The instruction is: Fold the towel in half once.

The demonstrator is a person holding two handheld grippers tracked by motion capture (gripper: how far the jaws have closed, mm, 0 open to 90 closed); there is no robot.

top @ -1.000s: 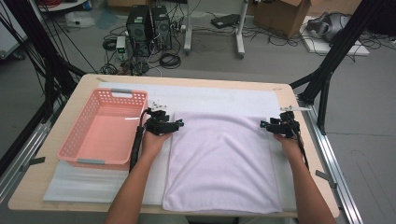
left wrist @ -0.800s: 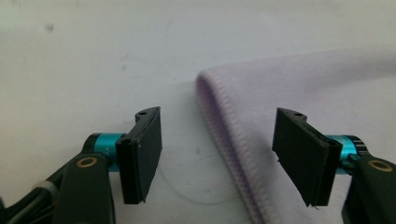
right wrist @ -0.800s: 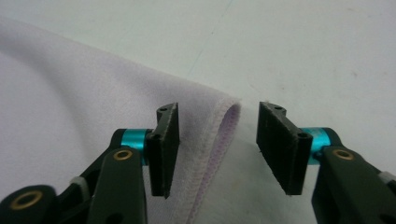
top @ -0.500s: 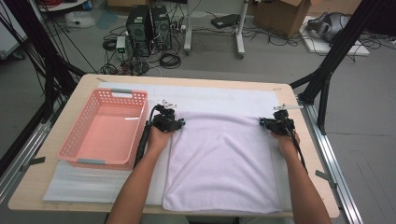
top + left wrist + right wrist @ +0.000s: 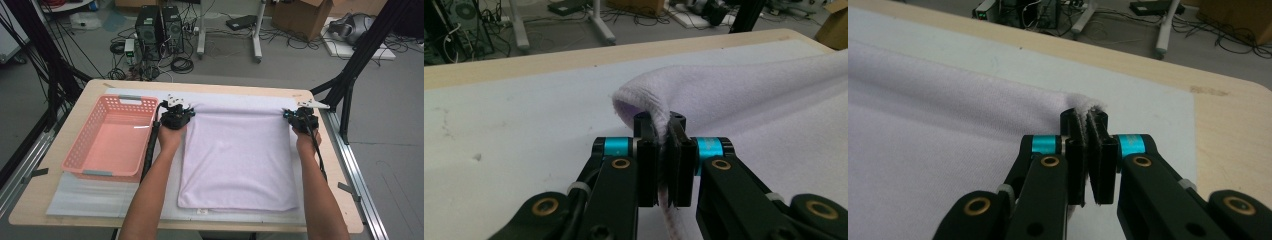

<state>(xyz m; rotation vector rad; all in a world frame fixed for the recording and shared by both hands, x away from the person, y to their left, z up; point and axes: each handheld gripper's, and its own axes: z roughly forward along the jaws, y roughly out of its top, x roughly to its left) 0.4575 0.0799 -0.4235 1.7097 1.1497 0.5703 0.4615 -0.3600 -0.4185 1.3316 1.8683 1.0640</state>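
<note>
A pale lilac towel (image 5: 237, 157) lies spread on the white mat (image 5: 90, 192) in the high view. My left gripper (image 5: 184, 113) is shut on the towel's far left corner (image 5: 644, 97), which bulges up over the pinching jaws in the left gripper view. At the far right corner (image 5: 1087, 106) my right gripper (image 5: 298, 114) is shut on the towel edge, the fabric squeezed between its black pads (image 5: 1074, 150). Both sets of jaws have just closed on the cloth. The far edge of the towel is lifted slightly and drawn taut between the two grippers.
A pink plastic basket (image 5: 80, 150) stands on the left side of the wooden table (image 5: 65, 112), close beside my left forearm. Black frame posts (image 5: 350, 75) rise at the table's far right. Computer cases and cables lie on the floor beyond the far edge.
Both grippers moved forward to the towel's far corners and closed on them. The corners now sit raised off the mat, and the far edge looks straighter.
</note>
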